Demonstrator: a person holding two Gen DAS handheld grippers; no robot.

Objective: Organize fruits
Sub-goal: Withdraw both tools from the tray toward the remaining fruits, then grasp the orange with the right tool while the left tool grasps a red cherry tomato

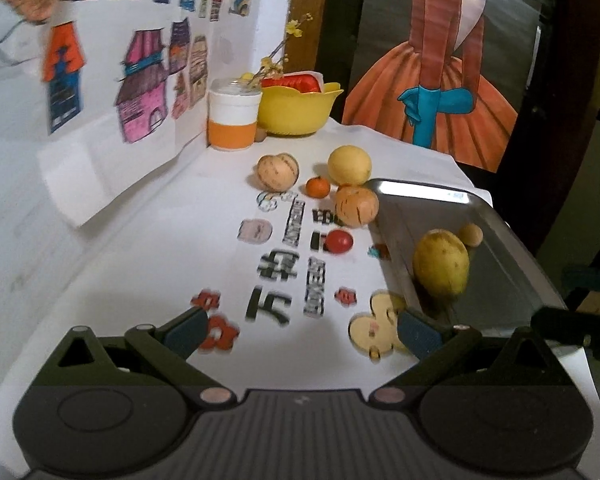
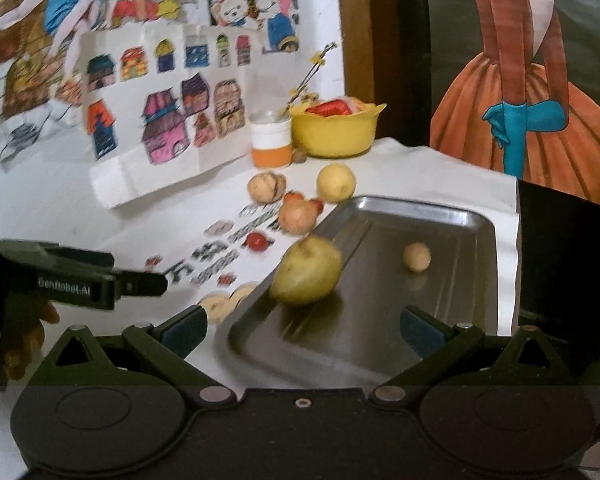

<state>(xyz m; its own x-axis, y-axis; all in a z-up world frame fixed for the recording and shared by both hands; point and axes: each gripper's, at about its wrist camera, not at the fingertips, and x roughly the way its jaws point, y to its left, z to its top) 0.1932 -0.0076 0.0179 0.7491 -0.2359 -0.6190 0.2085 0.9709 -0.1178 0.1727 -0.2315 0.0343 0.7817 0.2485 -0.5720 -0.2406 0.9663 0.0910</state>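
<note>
A steel tray [image 1: 512, 240] [image 2: 460, 224] lies on the white table at the right. In it sit a yellow-green pear-like fruit [image 1: 441, 263] [image 2: 306, 271] near the left wall and a small tan round fruit [image 1: 471, 234] [image 2: 417, 257]. Left of the tray lie two striped tan melons [image 1: 278, 172] [image 1: 356, 205], a yellow round fruit [image 1: 349, 165] [image 2: 335, 182], a small orange [image 1: 317, 187] and a red tomato [image 1: 339, 241] [image 2: 257, 241]. My left gripper [image 1: 300, 334] is open over the printed sheet. My right gripper [image 2: 302, 330] is open over the tray's near end, empty.
A yellow bowl [image 1: 296, 110] [image 2: 336, 132] with red contents and a white-and-orange cup [image 1: 233, 118] [image 2: 271, 142] stand at the back by the wall. Drawings hang on the wall at left. The left gripper's body [image 2: 80, 280] and a hand [image 2: 24, 340] show in the right wrist view.
</note>
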